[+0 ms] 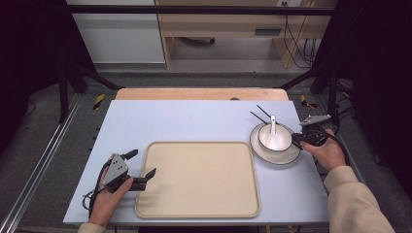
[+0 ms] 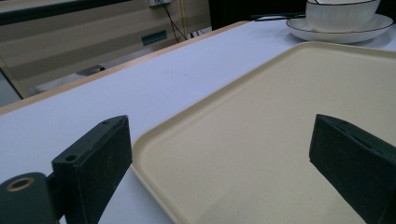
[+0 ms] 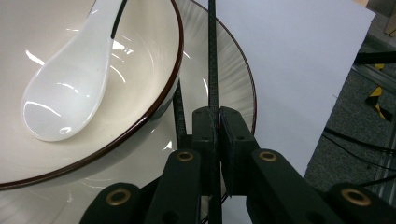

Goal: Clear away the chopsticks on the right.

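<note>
the right tongs point(image 3: 215, 122) are clenched on a black chopstick point(image 3: 212, 56) lying across the plate point(image 3: 233, 88) beside the bowl point(image 3: 154, 93); the left tongs point(image 2: 219, 154) gape wide over the tray point(image 2: 261, 126) corner, gripping nothing.

We took this for a lab recording bay, not a home: a pale blue table point(image 1: 194, 121) stood inside a black metal frame point(image 1: 194, 9), on grey floor with yellow-black hazard tape point(image 1: 98, 101), loose cables point(image 1: 296, 43) hanging by a plywood bench point(image 1: 218, 24) behind.
</note>
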`<action>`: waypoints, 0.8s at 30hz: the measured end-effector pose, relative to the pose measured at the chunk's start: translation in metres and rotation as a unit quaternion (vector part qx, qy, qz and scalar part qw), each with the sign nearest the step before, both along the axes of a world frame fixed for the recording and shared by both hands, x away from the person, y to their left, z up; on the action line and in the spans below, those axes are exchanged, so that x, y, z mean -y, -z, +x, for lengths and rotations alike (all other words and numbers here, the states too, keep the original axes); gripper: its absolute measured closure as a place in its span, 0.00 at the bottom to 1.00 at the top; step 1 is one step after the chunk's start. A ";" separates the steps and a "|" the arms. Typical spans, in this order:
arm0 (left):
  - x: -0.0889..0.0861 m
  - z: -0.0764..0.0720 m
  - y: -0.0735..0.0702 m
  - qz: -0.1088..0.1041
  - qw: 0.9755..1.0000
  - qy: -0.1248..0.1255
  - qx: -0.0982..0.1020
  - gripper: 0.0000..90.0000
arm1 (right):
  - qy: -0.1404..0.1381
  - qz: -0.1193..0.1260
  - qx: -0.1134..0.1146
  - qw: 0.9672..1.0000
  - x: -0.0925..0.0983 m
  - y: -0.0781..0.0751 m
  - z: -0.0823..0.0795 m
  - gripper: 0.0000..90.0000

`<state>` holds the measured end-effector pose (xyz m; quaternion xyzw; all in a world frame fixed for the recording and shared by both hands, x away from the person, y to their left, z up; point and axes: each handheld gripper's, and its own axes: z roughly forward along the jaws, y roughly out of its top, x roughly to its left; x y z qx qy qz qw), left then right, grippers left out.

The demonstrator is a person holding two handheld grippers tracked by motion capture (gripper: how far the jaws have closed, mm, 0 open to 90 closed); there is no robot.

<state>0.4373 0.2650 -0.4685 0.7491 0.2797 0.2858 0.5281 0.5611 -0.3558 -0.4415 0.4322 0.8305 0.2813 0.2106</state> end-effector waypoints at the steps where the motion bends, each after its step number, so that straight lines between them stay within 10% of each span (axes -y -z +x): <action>1: 0.000 0.000 0.000 0.000 1.000 0.000 0.000 0.06 | -0.001 -0.003 0.000 1.000 0.000 0.000 0.000 0.95; 5: 0.000 0.000 -0.001 -0.001 1.000 -0.001 0.001 0.06 | 0.005 -0.006 0.008 1.000 0.000 -0.003 -0.002 0.95; 13: -0.004 -0.001 -0.004 -0.005 1.000 -0.007 0.009 0.06 | 0.039 0.037 0.110 0.992 -0.005 -0.052 -0.039 0.95; 20: -0.004 -0.002 -0.005 -0.002 1.000 -0.006 0.011 0.06 | -0.026 0.033 0.184 0.982 -0.070 -0.087 -0.115 0.95; 24: -0.005 -0.002 -0.005 -0.003 1.000 -0.008 0.012 0.06 | -0.055 0.042 0.181 0.981 -0.111 -0.081 -0.152 0.95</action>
